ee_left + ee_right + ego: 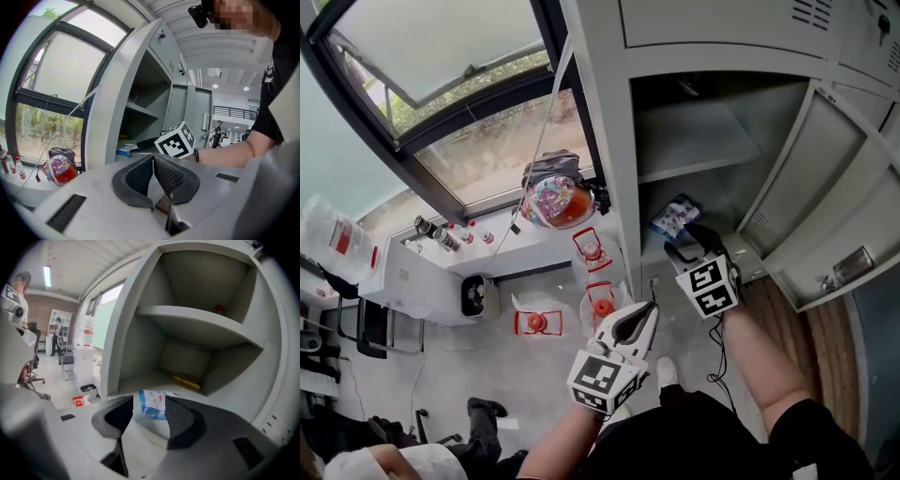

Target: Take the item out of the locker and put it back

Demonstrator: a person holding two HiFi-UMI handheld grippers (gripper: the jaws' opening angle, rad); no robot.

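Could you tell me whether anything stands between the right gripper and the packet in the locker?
Nothing visible does: the open right gripper points straight at the packet on the floor of the locker; the yellow item lies farther back.

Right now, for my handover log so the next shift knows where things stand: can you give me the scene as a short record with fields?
locker: door open
packet: blue and white, flat on the locker floor, under the shelf
yellow item: at the back of that floor
right gripper: open, packet seen between its fingers, not gripped
left gripper: shut, empty, outside the locker
packet status: in the locker, in neither gripper
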